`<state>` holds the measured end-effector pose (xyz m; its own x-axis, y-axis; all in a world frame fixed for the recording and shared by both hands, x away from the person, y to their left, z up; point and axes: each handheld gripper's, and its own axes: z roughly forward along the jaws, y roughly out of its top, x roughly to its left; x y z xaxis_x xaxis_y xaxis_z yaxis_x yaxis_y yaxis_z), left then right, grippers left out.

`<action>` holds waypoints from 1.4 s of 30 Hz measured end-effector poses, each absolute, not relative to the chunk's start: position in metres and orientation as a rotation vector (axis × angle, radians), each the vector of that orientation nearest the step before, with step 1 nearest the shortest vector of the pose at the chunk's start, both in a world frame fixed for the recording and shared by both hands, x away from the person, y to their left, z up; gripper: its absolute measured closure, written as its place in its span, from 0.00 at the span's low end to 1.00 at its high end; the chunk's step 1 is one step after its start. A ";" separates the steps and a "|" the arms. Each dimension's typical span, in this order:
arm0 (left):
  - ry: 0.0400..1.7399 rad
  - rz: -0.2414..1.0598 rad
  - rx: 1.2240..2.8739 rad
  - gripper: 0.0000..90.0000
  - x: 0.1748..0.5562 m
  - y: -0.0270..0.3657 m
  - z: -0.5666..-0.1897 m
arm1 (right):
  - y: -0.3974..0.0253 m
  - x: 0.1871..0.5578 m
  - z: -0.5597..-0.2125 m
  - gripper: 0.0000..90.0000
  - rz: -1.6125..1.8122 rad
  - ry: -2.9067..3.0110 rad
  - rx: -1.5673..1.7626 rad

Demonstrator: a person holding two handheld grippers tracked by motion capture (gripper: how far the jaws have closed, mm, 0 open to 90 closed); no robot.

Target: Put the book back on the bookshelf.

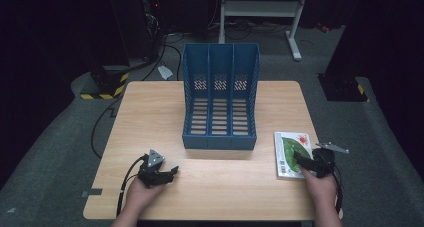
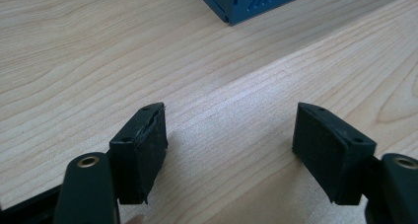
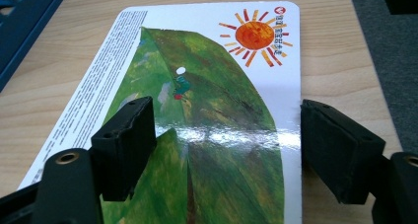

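Between the spread fingers [image 3: 130, 145] of the right gripper [image 3: 224, 150] lies the picture book [image 3: 207, 110], flat on the bench [image 3: 335, 61] with its green-leaf and orange-sun cover facing up; one finger stands over the cover, the other just past the book's outer edge, and neither pinches it yet. From the high view the same gripper [image 1: 309, 163] sits at the near end of the book [image 1: 290, 149], which rests just beside the front corner of the blue file rack [image 1: 220, 99]. The left gripper [image 1: 167, 173] rests on the bench on the far side of the rack, its fingers [image 2: 143, 150] likewise released with nothing but bare wood between them. The step in hand looks like the approach to pick the book up. Since the book lies flat, the next move probably calls for getting one finger under an edge, or sliding the book to the bench edge, before clenching; filing it would then need it turned upright.
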<state>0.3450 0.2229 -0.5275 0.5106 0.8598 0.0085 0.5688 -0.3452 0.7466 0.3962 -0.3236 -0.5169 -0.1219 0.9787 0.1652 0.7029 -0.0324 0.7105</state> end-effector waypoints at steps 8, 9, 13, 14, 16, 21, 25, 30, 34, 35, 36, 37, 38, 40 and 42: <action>1.163 0.534 2.051 0.32 0.345 0.223 -0.528 | -0.313 0.372 -0.517 0.35 0.988 1.889 1.710; 1.165 0.533 2.051 0.32 0.345 0.223 -0.528 | -0.310 0.368 -0.517 0.35 0.984 1.899 1.707; 1.165 0.534 2.051 0.32 0.345 0.223 -0.528 | -0.296 0.351 -0.514 0.36 0.959 1.928 1.704; 1.165 0.535 2.049 0.32 0.345 0.223 -0.528 | -0.294 0.348 -0.513 0.37 0.957 1.940 1.695; 1.164 0.536 2.051 0.32 0.345 0.223 -0.528 | -0.289 0.339 -0.512 0.40 0.955 1.962 1.663; 1.162 0.537 2.052 0.32 0.345 0.223 -0.528 | -0.280 0.319 -0.511 0.43 0.943 1.987 1.628; 1.163 0.537 2.051 0.32 0.345 0.223 -0.528 | -0.276 0.315 -0.509 0.42 0.917 1.980 1.613; 1.163 0.536 2.051 0.32 0.345 0.223 -0.528 | -0.271 0.336 -0.497 0.35 0.965 1.950 1.601; 1.163 0.537 2.052 0.32 0.345 0.223 -0.528 | -0.268 0.372 -0.491 0.44 0.972 1.922 1.600; 1.163 0.537 2.051 0.32 0.345 0.223 -0.528 | -0.268 0.378 -0.491 0.47 0.948 1.909 1.611; 1.162 0.537 2.052 0.32 0.345 0.223 -0.528 | -0.268 0.385 -0.491 0.50 0.925 1.894 1.618; 1.163 0.535 2.050 0.32 0.344 0.223 -0.528 | -0.270 0.393 -0.492 0.50 0.918 1.883 1.635; 1.163 0.535 2.050 0.32 0.344 0.223 -0.528 | -0.270 0.393 -0.492 0.50 0.918 1.883 1.635; 1.161 0.537 2.051 0.32 0.344 0.223 -0.528 | -0.275 0.412 -0.495 0.49 0.891 1.874 1.690; 1.159 0.539 2.052 0.32 0.344 0.224 -0.528 | -0.278 0.420 -0.498 0.50 0.863 1.862 1.724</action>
